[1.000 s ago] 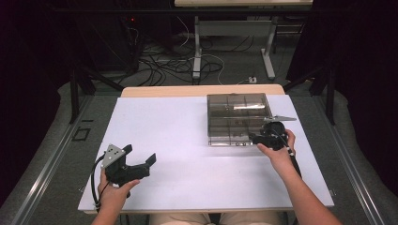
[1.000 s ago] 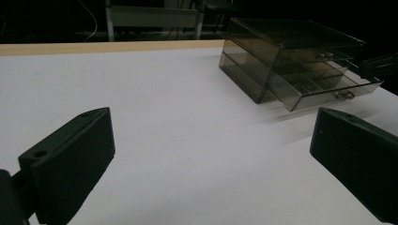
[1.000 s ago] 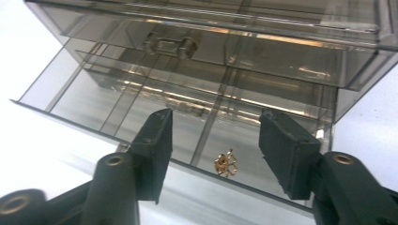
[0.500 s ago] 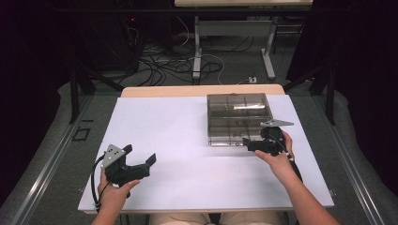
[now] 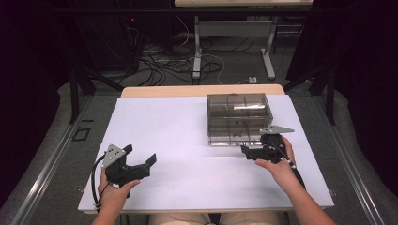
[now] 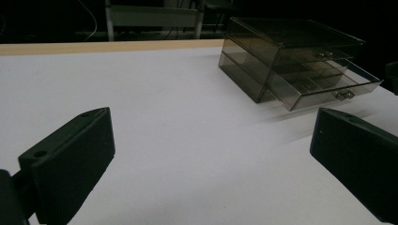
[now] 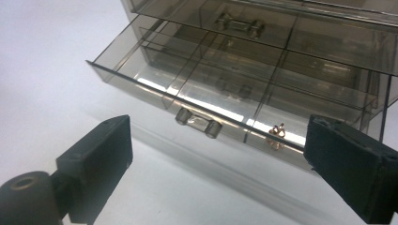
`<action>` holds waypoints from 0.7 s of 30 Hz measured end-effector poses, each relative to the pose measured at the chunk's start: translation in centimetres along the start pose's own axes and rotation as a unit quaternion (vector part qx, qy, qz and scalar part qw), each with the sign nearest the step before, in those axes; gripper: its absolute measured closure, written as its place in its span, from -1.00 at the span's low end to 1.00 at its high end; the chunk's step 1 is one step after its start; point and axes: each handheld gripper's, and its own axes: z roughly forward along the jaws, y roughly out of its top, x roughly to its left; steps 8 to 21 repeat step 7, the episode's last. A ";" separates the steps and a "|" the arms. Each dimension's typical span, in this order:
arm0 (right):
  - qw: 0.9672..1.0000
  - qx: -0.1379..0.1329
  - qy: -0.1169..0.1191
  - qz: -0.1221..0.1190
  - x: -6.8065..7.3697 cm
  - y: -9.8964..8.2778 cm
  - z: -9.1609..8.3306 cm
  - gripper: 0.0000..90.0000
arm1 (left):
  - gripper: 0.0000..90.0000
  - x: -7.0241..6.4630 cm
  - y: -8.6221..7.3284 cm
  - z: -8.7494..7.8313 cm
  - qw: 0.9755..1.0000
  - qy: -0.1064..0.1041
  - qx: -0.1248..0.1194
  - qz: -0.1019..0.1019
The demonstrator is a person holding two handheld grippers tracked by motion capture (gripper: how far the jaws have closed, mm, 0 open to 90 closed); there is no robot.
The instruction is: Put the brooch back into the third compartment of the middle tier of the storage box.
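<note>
step: drawer pull done, let go | right gripper (image 5: 245, 151): jaws just opened wide, handle (image 7: 197, 122) free between them | drawer (image 7: 197, 89): upper centre, part out | left gripper (image 5: 149, 161): wide, empty | advice: back straight off, don't nudge box (image 5: 238, 117)

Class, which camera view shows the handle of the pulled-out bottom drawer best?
The right gripper view: the handle sits close and sharp on the drawer front. The left gripper view shows it small and distant; in the high view it is too small to tell.
</note>
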 end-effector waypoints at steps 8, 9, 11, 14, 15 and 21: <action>1.000 0.002 0.002 -0.020 0.3 -0.6 -0.8 -0.93 | -0.99 0.0 0.0 0.1 1.000 -0.001 0.001 -0.003; 1.000 0.002 0.002 -0.020 0.3 -0.6 -0.8 -0.93 | -0.99 0.0 0.0 0.1 1.000 -0.001 0.001 -0.003; 1.000 0.002 0.002 -0.020 0.3 -0.6 -0.8 -0.93 | -0.99 0.0 0.0 0.1 1.000 -0.001 0.001 -0.003; 1.000 0.002 0.002 -0.020 0.3 -0.6 -0.8 -0.93 | -0.99 0.0 0.0 0.1 1.000 -0.001 0.001 -0.003; 1.000 0.002 0.002 -0.020 0.3 -0.6 -0.8 -0.93 | -0.99 0.0 0.0 0.1 1.000 -0.001 0.001 -0.003; 1.000 0.002 0.002 -0.020 0.3 -0.6 -0.8 -0.93 | -0.99 0.0 0.0 0.1 1.000 -0.001 0.001 -0.003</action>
